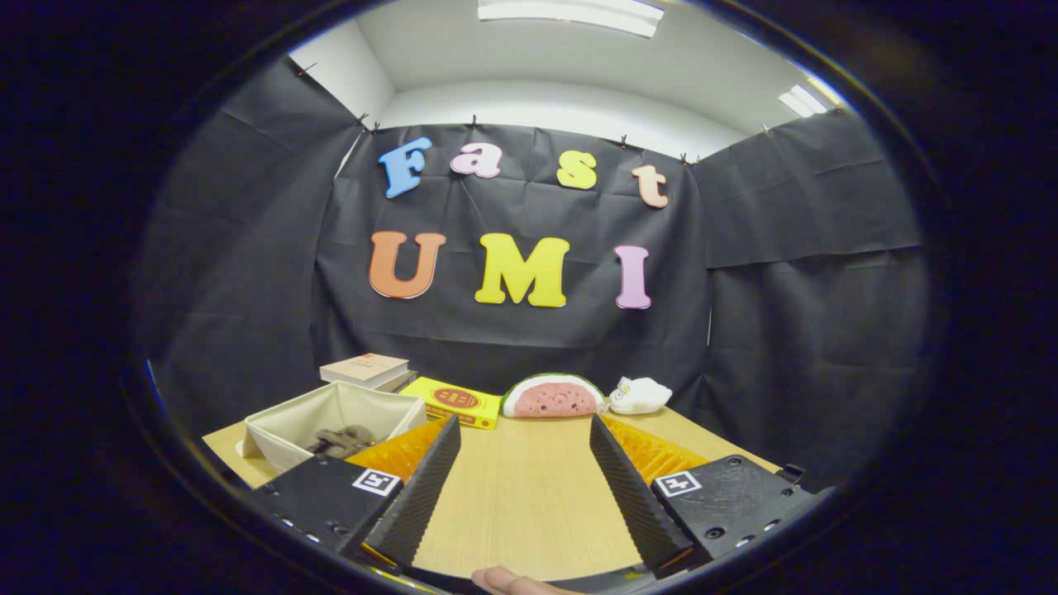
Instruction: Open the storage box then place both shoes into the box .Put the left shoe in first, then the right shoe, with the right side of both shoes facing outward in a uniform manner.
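Note:
My gripper (pixel 524 423) is open, its two fingers spread wide over the bare wooden table (pixel 529 504), with nothing between them. A beige fabric box (pixel 285 417) with no lid on it stands on the table to the left, just beyond the left finger (pixel 421 487). A brownish-grey crumpled thing (pixel 343 440) lies inside it; I cannot tell what it is.
Beyond the fingers, along the back of the table, lie a yellow book (pixel 456 402), a watermelon-slice plush (pixel 552 397) and a small white plush (pixel 639 396). A stack of books (pixel 365 369) sits behind the box. A person's fingertip (pixel 508 582) shows at the table's near edge.

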Available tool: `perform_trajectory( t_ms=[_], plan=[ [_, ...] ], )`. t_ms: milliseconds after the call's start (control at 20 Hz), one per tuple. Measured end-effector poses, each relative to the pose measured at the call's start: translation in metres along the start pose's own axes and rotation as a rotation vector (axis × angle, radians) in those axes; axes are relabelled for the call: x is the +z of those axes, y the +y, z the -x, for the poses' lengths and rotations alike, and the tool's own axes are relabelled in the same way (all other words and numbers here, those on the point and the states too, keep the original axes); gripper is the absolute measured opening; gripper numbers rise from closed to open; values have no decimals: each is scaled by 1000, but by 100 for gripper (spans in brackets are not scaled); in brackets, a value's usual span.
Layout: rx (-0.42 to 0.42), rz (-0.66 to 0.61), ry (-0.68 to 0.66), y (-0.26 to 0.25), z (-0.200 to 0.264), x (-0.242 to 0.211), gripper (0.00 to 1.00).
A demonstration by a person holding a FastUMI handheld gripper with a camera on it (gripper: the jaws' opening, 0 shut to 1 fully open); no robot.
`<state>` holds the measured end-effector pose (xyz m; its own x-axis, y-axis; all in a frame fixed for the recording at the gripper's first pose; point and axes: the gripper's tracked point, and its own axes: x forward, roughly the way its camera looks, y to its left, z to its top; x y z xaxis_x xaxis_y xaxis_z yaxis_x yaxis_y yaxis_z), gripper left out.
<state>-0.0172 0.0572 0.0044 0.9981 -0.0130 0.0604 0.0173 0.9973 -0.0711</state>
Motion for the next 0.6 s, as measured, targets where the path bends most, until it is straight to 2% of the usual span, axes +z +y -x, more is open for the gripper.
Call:
perform_trajectory(
  t_ms=[400, 600],
  plan=[
    [-34, 17, 55, -23, -15, -40, 96],
    [-34, 16, 58, -23, -19, -42, 96]
  ],
)
